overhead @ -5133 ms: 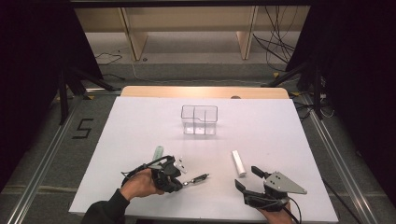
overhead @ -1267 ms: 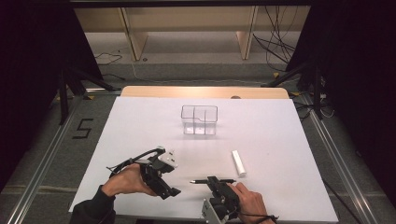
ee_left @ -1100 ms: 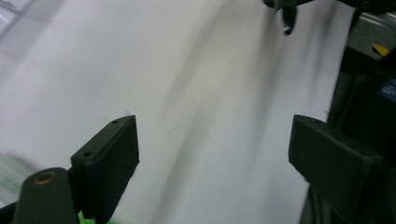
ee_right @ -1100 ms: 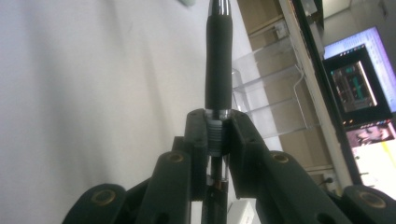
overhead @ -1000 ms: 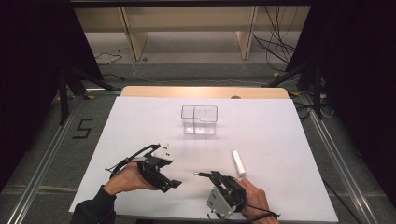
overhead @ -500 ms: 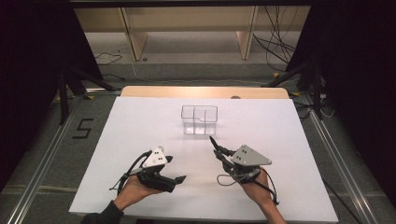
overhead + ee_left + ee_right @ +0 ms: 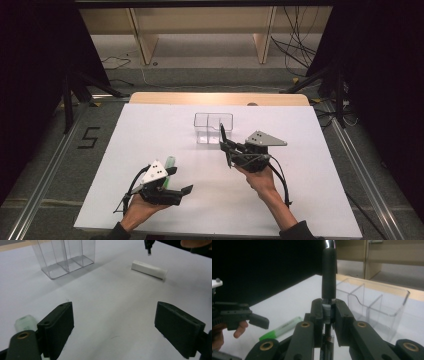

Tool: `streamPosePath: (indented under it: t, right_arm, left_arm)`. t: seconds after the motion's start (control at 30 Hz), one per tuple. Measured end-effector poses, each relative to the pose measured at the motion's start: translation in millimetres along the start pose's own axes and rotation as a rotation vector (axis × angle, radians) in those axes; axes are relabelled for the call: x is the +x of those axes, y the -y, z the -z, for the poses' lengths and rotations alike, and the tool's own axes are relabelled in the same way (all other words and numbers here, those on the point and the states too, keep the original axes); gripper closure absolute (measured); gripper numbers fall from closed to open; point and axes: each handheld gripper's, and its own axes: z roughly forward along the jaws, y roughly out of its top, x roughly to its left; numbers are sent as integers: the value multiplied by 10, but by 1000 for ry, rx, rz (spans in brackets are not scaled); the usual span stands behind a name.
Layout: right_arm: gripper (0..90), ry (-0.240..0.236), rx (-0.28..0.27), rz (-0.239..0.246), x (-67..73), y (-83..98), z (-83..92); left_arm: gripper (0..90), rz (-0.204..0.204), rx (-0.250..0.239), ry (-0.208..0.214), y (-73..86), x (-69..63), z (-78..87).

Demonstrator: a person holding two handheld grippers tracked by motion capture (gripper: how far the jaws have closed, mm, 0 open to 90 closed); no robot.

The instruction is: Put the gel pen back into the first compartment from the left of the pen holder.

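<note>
Pen (image 7: 329,277) — slim, black, silver-tipped — stands upright in right claw (image 7: 329,312).

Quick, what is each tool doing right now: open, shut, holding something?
Left tool: open, holding nothing.
Right tool: shut on a black pen, held upright near the clear box.

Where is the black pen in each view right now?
High view: pen upright in the right gripper, just before the clear organizer.
Left gripper view: its tip at top, above the white tube.
Right gripper view: centre, clamped upright.
Shared landmark: the organizer.
</note>
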Motion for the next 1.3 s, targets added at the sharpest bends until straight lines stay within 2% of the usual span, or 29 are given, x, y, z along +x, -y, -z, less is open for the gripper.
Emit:
streamPosePath:
  t: [0.1,0.17,0.23,0.33,0.47,0.53,0.63,0.7,0.8,0.93,1.03,1.13,1.23,1.3]
  right_arm:
    - [793,-5,3,-1,14,-74,-78]
    - [793,-2,4,5,16,-131,-133]
    - [793,5,3,13,12,-195,-188]
    - [793,6,-4,-4,-13,-284,-278]
    - [793,17,-3,-29,-74,-358,-408]
    - [793,19,-4,-48,-116,-378,-456]
    - [793,32,1,-54,-162,-410,-517]
    - [793,31,-1,-63,-175,-434,-554]
    - [793,31,1,-39,-159,-487,-623]
    - [793,42,7,-33,-154,-568,-739]
    - [793,55,12,-27,-159,-624,-832]
    - [794,62,12,-25,-157,-676,-917]
    - [793,73,10,-22,-162,-737,-998]
    - [793,76,5,-27,-171,-777,-1054]
  left_arm:
    - [146,23,-17,-2,8,18,15]
    - [145,22,-29,-18,9,22,34]
    - [144,21,-61,-38,4,27,57]
    - [144,27,-97,-64,11,53,90]
    - [144,40,-112,-77,22,78,123]
    - [144,38,-105,-88,31,87,138]
    - [144,59,-106,-94,40,105,149]
    - [144,55,-96,-93,48,117,150]
    - [144,58,-81,-110,51,128,140]
    - [144,70,-66,-128,60,153,139]
    - [144,83,-68,-118,60,173,139]
    - [144,87,-51,-122,72,183,130]
    - [143,101,-63,-129,69,192,135]
    - [143,106,-54,-136,75,207,136]
